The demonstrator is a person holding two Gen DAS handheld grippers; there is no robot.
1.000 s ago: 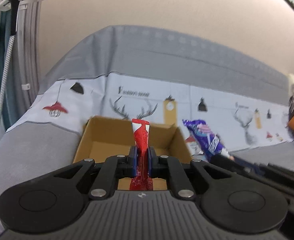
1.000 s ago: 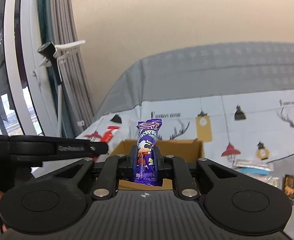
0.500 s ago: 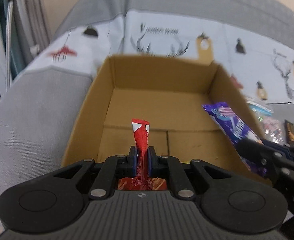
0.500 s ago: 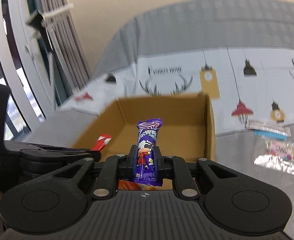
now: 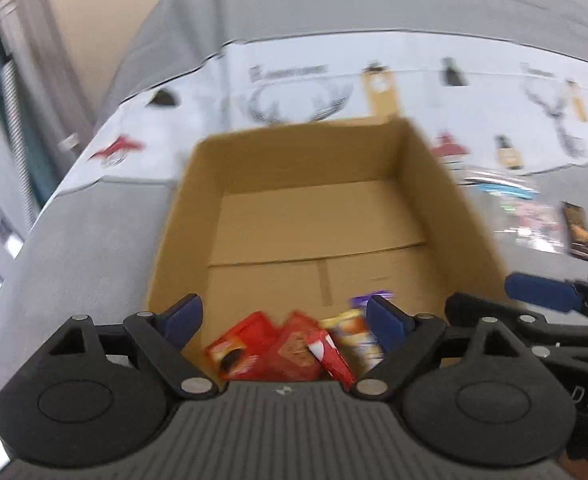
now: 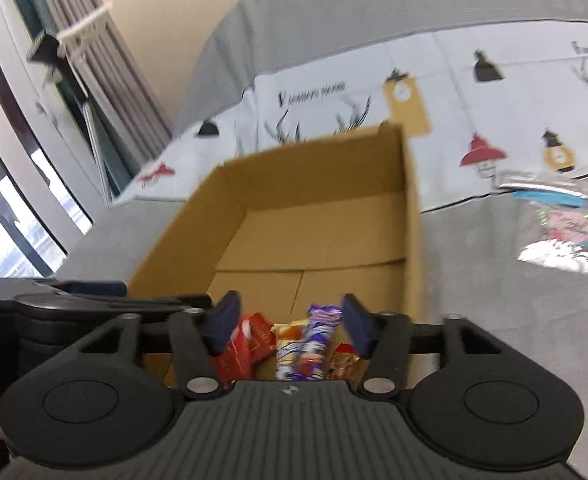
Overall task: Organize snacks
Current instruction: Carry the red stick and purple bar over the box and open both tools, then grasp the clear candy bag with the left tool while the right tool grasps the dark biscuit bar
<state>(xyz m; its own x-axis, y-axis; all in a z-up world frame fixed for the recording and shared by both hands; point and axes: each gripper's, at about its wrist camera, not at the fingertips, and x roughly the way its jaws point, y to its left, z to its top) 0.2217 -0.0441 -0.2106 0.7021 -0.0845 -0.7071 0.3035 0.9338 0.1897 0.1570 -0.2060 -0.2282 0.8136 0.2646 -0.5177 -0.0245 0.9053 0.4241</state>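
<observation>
Both claws hang over the near end of the open cardboard box [image 5: 294,216], which sits on a grey sofa beside a printed cloth [image 5: 474,92]. The left claw [image 5: 284,314] has its fingers spread wide with nothing between them; below it red snack packets [image 5: 278,352] lie on the box floor. The right claw [image 6: 290,320] is likewise parted and empty, above a purple snack packet [image 6: 314,344] lying among the red ones at the box's near wall. More wrapped snacks [image 6: 562,232] lie on the sofa, right of the box and apart from it.
</observation>
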